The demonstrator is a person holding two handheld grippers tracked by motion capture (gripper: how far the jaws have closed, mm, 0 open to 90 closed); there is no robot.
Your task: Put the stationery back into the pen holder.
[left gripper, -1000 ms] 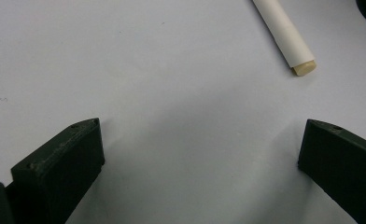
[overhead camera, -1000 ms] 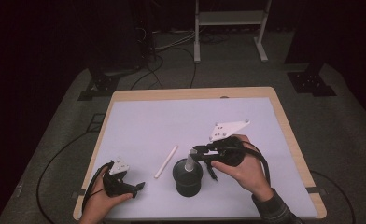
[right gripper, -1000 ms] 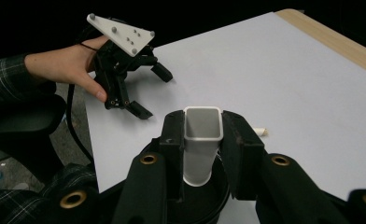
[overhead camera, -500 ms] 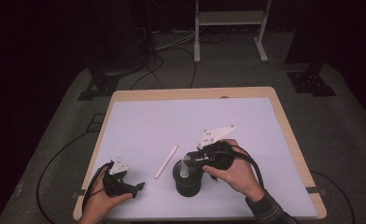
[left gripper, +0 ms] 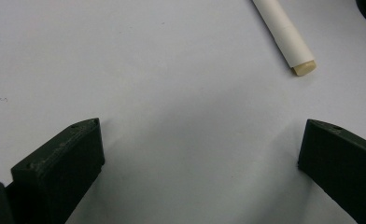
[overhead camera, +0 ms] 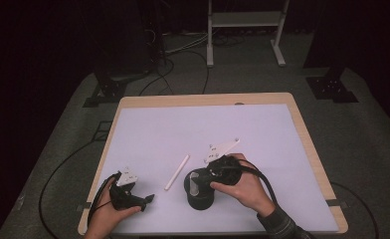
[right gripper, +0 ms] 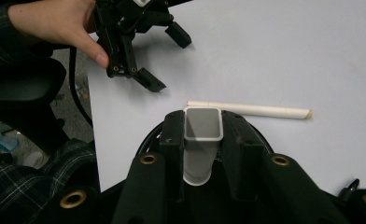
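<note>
My right gripper (right gripper: 202, 127) is shut on a grey, flat-sided tube (right gripper: 201, 140), one jaw pressing each side. In the high view it holds the grey tube (overhead camera: 195, 182) upright in the mouth of a black round pot (overhead camera: 199, 198) near the table's front. The pot's rim (right gripper: 147, 138) curves behind the jaws. A white stick (overhead camera: 177, 172) lies just left of the pot, and its tan tip (left gripper: 304, 68) lies ahead of my left gripper (left gripper: 200, 154). That left gripper (overhead camera: 144, 199) rests open on the table at the front left with nothing between its jaws.
The white table top (overhead camera: 193, 129) has a wooden edge (overhead camera: 312, 149). Cables (overhead camera: 58, 174) trail from both grippers over the front edge. A person's hand (right gripper: 55, 23) holds the left gripper (right gripper: 166, 58). A metal stand (overhead camera: 243, 30) is on the floor beyond the table.
My right hand has sunk and shifted left toward the front edge, bringing the grey tube lower over the black pot. The left gripper and white stick have not moved.
</note>
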